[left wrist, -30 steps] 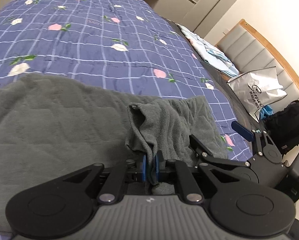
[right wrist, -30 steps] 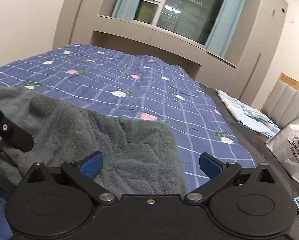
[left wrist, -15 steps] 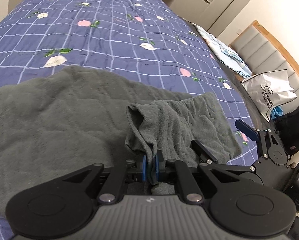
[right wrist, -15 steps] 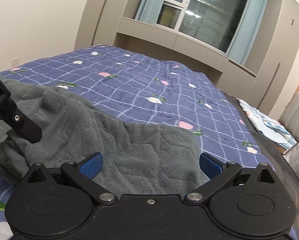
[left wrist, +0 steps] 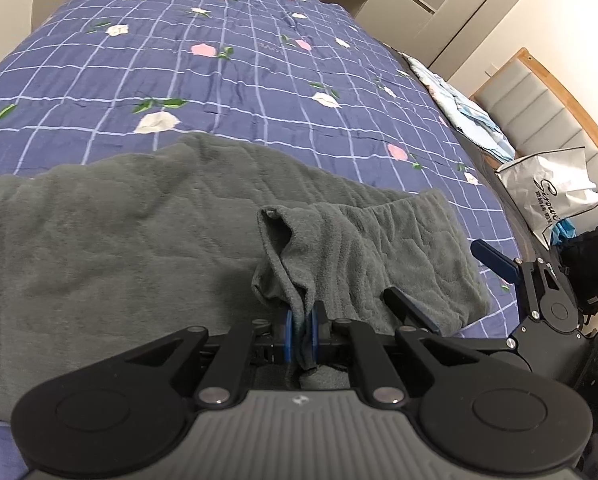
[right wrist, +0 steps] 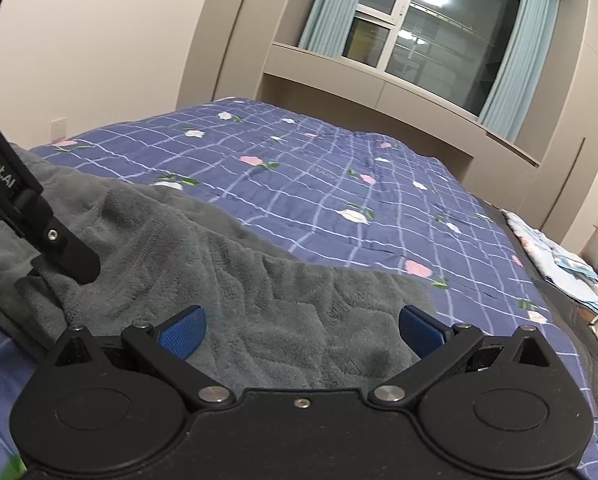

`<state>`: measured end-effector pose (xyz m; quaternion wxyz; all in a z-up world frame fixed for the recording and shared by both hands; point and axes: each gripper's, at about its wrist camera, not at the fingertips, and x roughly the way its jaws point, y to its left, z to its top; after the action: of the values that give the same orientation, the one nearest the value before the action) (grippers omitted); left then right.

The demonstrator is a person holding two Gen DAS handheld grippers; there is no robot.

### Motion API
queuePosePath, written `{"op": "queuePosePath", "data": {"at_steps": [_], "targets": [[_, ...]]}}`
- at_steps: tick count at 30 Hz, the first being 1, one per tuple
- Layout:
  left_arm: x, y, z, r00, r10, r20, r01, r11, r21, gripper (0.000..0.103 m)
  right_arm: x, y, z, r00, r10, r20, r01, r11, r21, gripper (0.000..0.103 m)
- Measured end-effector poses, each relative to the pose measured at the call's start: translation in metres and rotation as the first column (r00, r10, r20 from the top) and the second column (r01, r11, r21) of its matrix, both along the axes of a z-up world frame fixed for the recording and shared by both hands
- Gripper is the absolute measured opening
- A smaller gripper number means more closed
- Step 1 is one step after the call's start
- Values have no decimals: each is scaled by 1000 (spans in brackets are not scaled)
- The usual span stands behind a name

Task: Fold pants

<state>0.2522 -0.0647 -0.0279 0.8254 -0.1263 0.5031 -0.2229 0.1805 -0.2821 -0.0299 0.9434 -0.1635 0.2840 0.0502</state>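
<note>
Two grippers are mine to report. My left gripper (left wrist: 301, 338) has its jaws pressed nearly together, pinching a bunched fold of the grey fleece pants (left wrist: 111, 248) at their near edge; the cloth rises out of the pads in a puckered ridge. My right gripper (right wrist: 299, 334) has its jaws spread wide, blue pads well apart, with nothing gripped; pants fabric lies just beyond and below them, and whether the pads touch it I cannot tell.

Location of the garment: the pants lie on the near part of the bed, over the blue checked floral quilt (left wrist: 227, 80). A broad grey expanse runs off to the left, and a shorter section with a gathered edge, which looks like the waistband (left wrist: 415, 204), lies to the right near the bed's side. A silver shopping bag (left wrist: 555, 196) stands off the bed at far right.

Progress, by my judgement: early. One pinch is taken and a fold appears to be under way, but the cloth is rumpled, with no neat doubled stack visible. Remaining work: a right-side hold, carrying the lifted edge across, flattening, and at least one further fold.
</note>
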Motion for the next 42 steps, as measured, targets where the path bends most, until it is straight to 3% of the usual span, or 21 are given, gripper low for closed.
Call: {"op": "queuePosePath", "data": {"at_steps": [9, 12, 17, 20, 22, 26, 28, 30, 31, 34, 36, 42], "targets": [[3, 11, -16, 1000, 8, -28, -8, 1000, 8, 9, -1, 19, -12, 1000, 12, -21, -11, 1000, 28, 102], [3, 13, -22, 999, 17, -39, -17, 1000, 6, 15, -4, 19, -15, 1000, 6, -20, -5, 999, 36, 102], [8, 29, -18, 995, 92, -43, -93, 995, -35, 64, -20, 14, -8, 1000, 2, 20, -3, 997, 74, 102], [9, 39, -11, 991, 130, -23, -131, 991, -34, 77, -32, 19, 0, 999, 28, 38, -33, 993, 113, 102], [7, 45, -4, 987, 161, -2, -161, 987, -26, 86, -40, 27, 3, 996, 75, 43, -80, 988, 130, 97], [0, 56, 10, 974, 221, 39, -221, 975, -4, 97, -48, 50, 3, 983, 184, 22, -185, 971, 154, 74], [-5, 62, 15, 967, 245, 65, -247, 969, 22, 99, -49, 63, 1, 973, 231, 8, -229, 961, 154, 64], [-11, 66, 19, 962, 256, 89, -262, 964, 50, 101, -50, 73, -1, 965, 261, -7, -257, 955, 145, 45], [-15, 69, 20, 959, 264, 105, -272, 960, 63, 102, -50, 78, -3, 963, 270, -15, -266, 954, 139, 43], [-24, 78, 22, 950, 284, 132, -296, 951, 88, 102, -49, 87, -6, 965, 261, -30, -256, 960, 114, 32], [-30, 84, 19, 946, 294, 135, -308, 947, 96, 102, -49, 86, -6, 971, 236, -32, -231, 966, 116, 17], [-37, 95, 11, 944, 312, 105, -321, 944, 80, 102, -55, 78, 8, 968, 248, -41, -239, 959, 150, 12]]}}
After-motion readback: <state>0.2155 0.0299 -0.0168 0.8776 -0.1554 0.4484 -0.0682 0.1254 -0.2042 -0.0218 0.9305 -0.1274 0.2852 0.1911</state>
